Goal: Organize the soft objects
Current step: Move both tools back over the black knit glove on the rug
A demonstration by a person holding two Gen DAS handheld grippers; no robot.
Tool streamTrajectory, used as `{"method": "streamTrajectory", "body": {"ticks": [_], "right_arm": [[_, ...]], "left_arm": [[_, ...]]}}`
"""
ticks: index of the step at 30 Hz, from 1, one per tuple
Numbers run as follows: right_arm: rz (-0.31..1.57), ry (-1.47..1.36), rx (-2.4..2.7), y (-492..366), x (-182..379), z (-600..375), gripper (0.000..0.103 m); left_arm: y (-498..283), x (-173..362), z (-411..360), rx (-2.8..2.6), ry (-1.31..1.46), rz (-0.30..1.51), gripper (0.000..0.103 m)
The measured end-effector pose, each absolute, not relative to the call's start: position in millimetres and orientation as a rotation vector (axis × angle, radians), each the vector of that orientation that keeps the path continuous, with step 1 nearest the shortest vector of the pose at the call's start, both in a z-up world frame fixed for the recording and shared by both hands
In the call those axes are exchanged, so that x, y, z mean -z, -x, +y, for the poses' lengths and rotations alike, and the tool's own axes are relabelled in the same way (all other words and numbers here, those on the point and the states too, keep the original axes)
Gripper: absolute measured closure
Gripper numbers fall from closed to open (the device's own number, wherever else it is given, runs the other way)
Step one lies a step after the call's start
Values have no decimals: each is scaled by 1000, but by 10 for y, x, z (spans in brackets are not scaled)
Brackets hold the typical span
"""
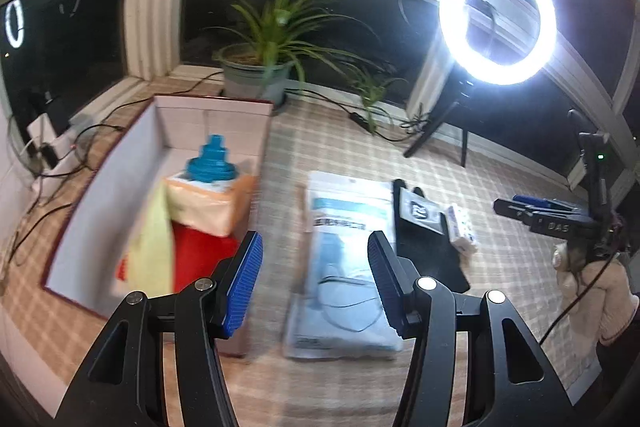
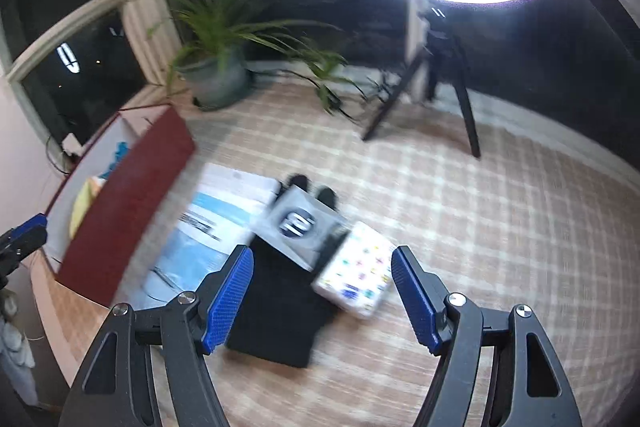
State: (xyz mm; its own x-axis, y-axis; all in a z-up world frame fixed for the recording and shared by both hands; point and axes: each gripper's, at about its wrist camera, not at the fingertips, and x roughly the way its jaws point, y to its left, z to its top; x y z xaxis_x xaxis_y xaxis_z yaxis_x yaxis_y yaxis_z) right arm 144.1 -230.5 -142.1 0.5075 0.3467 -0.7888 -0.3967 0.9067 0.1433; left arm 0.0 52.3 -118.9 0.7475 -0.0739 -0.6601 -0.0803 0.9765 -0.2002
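— Checked cloth point(image 1: 340, 143) in beige covers the table in both our views. What does our left wrist camera give us that the right does not?

— It looks straight into the red-sided box point(image 1: 100, 195) at nine o'clock: a blue stacked thing point(image 1: 212, 163) sits on an orange-and-white pack point(image 1: 212, 203), with a yellow cloth point(image 1: 154, 247) hanging beside it and something red beneath. At three o'clock we also see the right gripper point(image 1: 520, 211) from the side, with a sleeve behind it.

— And our right wrist camera?

— It shows the small white pack with coloured dots point(image 2: 356, 275) clearly, at about one o'clock from the black fabric item point(image 2: 280, 311) and touching it. A grey label card point(image 2: 300, 223) lies on the black item's far end. The pale blue bagged pack point(image 2: 200, 239) lies at its nine o'clock, between it and the box.

— Our tools?

— The left gripper point(image 1: 316, 279) has its blue pads apart, nothing between them; it hovers over the blue bagged pack. The right gripper's pads are likewise spread and empty, above the black item and the dotted pack.
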Motion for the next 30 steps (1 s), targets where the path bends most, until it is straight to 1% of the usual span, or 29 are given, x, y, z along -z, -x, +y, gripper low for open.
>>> {"method": "streamTrajectory", "body": {"ticks": [9,16,20,27,30], "right_arm": [[1031,25,-433,-1801,1800,-2417,35],[1075,110,-425,-1986,2108,-2174,35],[1073,158,-409,-1998,2173,-2158,35],[1075,122,-409,-1999,2132,-2269,35],[1081,57,-428,-1947,2101,-2358,35]], "left_arm": [[-287,1279,203,23,202,762,49],[-433,1431,107,25,196,808,49],[-491,1488,85,32,210,827,49],[-583,1608,-33,93,223,876,49],[-619,1713,-156,160,261,916,49]]}}
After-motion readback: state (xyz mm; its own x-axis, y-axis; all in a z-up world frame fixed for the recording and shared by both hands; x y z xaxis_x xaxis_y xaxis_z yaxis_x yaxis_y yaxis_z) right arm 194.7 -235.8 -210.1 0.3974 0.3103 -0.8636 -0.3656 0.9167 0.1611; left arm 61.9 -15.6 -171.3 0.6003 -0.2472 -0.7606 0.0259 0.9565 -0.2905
